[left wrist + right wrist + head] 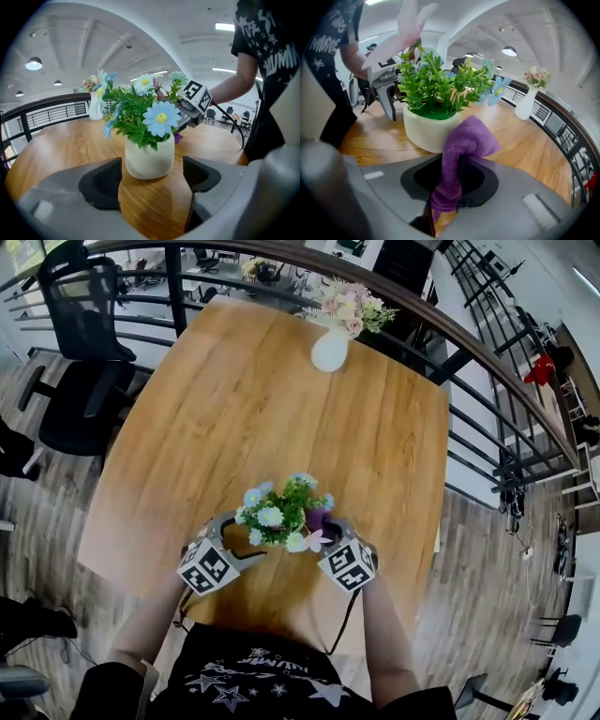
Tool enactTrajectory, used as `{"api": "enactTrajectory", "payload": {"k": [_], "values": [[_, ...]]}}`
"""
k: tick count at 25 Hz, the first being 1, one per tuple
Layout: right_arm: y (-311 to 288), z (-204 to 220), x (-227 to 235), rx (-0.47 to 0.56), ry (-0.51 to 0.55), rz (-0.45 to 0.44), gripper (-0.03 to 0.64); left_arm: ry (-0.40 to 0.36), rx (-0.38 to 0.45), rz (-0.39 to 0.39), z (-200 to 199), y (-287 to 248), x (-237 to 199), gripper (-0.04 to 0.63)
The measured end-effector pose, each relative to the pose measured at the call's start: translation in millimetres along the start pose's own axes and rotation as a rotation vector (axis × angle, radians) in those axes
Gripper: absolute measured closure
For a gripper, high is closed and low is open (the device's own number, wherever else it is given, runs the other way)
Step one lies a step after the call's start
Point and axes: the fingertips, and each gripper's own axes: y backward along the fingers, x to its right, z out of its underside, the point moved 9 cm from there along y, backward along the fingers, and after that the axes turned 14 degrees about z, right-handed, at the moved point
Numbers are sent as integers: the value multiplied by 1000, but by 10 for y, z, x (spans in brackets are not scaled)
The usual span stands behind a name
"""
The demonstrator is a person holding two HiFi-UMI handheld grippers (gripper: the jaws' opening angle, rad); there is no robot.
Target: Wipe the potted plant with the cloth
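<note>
The potted plant, green leaves with blue, white and pink flowers in a cream pot, stands on the wooden table near its front edge. My left gripper is open and level with the pot, which sits just beyond the jaws without touching them; in the head view this gripper is at the plant's left. My right gripper is shut on a purple cloth, whose bunched end rises in front of the pot. From above, the cloth shows at the plant's right side.
A white vase of pink flowers stands at the table's far edge. A dark curved railing runs behind and to the right of the table. A black office chair is at the left. The table's front edge lies just below my grippers.
</note>
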Motion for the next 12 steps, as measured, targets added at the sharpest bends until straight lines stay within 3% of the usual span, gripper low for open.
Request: {"api": "enactTrajectory", "payload": {"k": [5,7,12], "values": [[-86,-70,16,20,75,-20,529,-34,-16,-3,-42,-94,-57,185],[-92,-80,8,25,96,-23,529,-35,-18,-5,-71,-110,-55,234],[-114,-69,-17,31,75,-33,531,-30,-14,-15,-69,-121,-53,238]]}}
